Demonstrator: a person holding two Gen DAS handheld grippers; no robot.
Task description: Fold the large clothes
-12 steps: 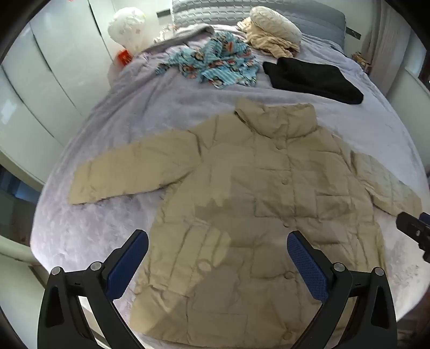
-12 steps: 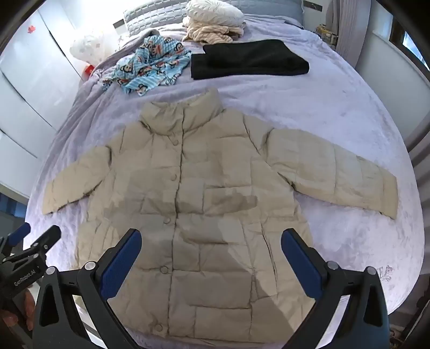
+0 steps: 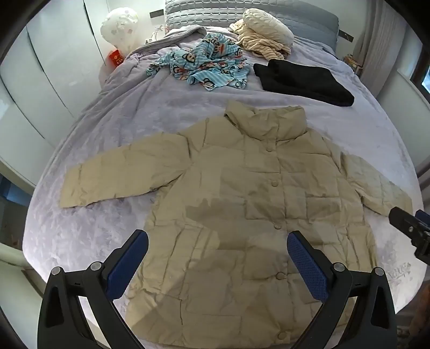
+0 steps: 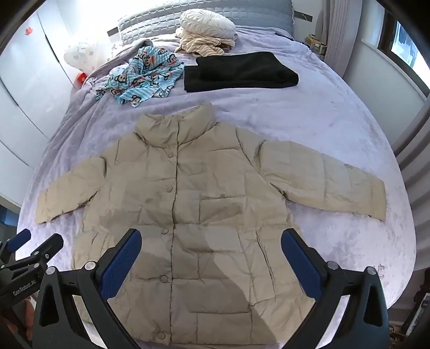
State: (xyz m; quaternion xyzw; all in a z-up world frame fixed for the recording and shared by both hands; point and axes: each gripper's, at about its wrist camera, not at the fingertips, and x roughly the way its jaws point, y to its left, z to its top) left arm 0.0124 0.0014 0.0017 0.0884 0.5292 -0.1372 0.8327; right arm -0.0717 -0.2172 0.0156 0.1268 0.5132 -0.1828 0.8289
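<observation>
A beige quilted puffer jacket [image 3: 242, 201] lies flat and front up on the lilac bed cover [image 3: 113, 128], sleeves spread out to both sides, collar toward the headboard. It also shows in the right wrist view [image 4: 193, 204]. My left gripper [image 3: 217, 257] hovers wide open and empty above the jacket's lower left part. My right gripper [image 4: 211, 255] hovers wide open and empty above the jacket's lower middle. The right gripper shows at the left view's right edge [image 3: 411, 231], by the sleeve cuff. The left gripper shows at the right view's left edge [image 4: 29, 249].
Behind the jacket lie a folded black garment [image 3: 303, 83], a crumpled blue cartoon-print garment [image 3: 207, 67] and a cream striped garment under a round cushion [image 3: 266, 24]. White wardrobe doors [image 3: 40, 80] stand to the left. A window [image 4: 403, 43] and wall are on the right.
Both grippers have shifted slightly; the views are nearly the same. The jacket has not moved.
</observation>
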